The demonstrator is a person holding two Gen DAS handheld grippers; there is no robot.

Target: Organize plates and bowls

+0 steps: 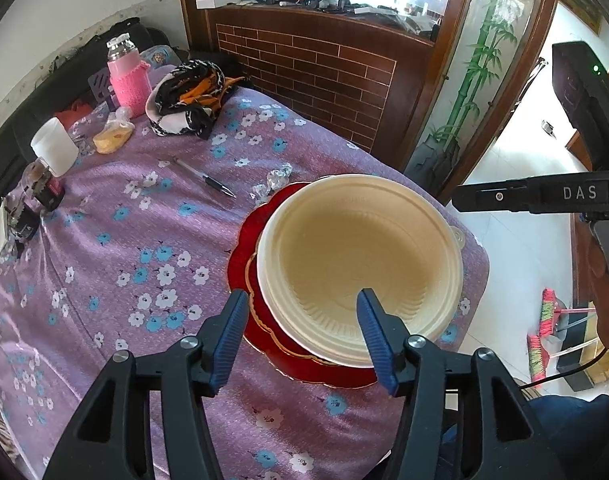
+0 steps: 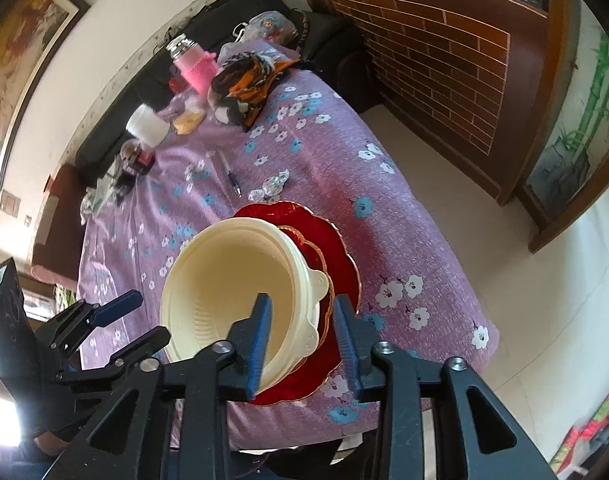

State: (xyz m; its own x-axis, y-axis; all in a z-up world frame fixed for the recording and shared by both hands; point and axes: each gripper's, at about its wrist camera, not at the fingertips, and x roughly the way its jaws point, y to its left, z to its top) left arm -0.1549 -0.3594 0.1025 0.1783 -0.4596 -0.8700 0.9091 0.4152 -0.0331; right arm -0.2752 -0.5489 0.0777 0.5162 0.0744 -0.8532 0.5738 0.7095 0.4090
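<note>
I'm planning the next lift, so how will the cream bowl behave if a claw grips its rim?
The cream bowl looks like thin moulded plastic, so probably light, with a rim that may flex under a pinch. It sits on the red plate, whose glossy surface could let it slide when nudged. Its wide, low shape makes tipping unlikely.

Open cloth (image 1: 116,248) left of the bowl (image 1: 356,256); blocked behind by foil wads (image 1: 278,178) and a pen (image 1: 206,178).

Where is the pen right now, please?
The pen lies on the purple floral tablecloth, just left of the foil wrappers, beyond the red plate.
</note>
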